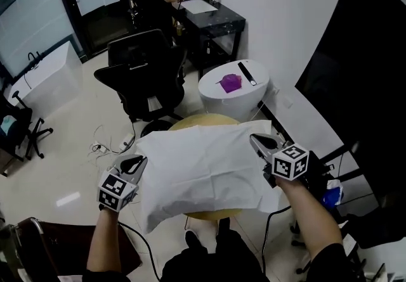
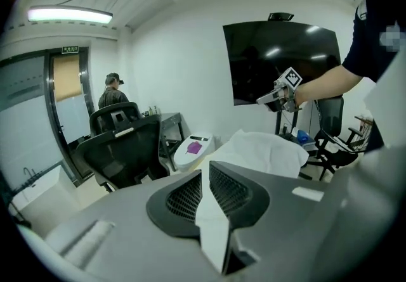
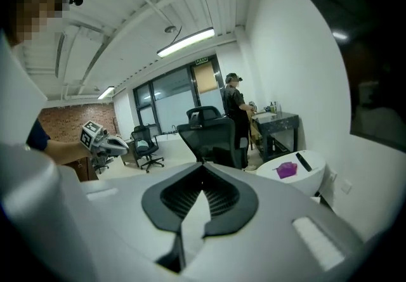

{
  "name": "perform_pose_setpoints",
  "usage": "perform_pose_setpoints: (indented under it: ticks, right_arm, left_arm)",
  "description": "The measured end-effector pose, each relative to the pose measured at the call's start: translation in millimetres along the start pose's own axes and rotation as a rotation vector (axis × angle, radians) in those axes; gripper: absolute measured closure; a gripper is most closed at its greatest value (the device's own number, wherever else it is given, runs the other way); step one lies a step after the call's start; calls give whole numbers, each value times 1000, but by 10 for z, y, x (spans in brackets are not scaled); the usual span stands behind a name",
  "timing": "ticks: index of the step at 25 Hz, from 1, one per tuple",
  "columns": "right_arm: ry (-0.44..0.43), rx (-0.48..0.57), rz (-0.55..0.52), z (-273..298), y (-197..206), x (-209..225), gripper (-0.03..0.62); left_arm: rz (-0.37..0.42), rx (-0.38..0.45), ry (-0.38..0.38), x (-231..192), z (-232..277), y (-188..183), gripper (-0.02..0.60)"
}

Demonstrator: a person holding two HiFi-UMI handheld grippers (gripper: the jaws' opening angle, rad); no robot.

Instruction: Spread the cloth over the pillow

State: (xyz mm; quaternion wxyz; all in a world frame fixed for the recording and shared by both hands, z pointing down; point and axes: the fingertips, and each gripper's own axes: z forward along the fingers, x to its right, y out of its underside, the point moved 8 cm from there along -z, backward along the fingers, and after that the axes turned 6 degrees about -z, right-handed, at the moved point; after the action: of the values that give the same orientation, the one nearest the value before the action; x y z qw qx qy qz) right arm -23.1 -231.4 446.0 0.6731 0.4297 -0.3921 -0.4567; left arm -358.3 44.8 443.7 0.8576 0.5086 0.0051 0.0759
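the left tool point(image 1: 134, 161) is clamped on a corner of the white cloth point(image 1: 203, 173), left of the round yellow pillow point(image 1: 204, 121). the right tool point(image 1: 255, 141) is clamped on the cloth's edge, right of the pillow. the cloth is stretched over the pillow and hides most of it.

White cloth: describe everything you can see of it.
The white cloth is a thin, creased rectangular fabric sheet, held spread between two grippers. The left gripper pinches its left edge in its jaws, the right gripper its right edge. It spreads over most of a tan round surface, hiding whatever lies beneath.
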Motion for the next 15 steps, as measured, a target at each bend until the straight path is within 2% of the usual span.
perform_pose_setpoints:
  ticks: [4, 10, 15]
  right_arm:
    - [-5, 16, 17, -384, 124, -312, 588]
    - [-34, 12, 21, -854, 429, -653, 589]
    - [-102, 3, -13, -1151, 643, -982, 588]
  left_arm:
    - [-80, 56, 46, 485, -192, 1, 581]
    - [-176, 61, 60, 1311, -248, 53, 581]
    - [-249, 63, 144, 1992, -250, 200, 581]
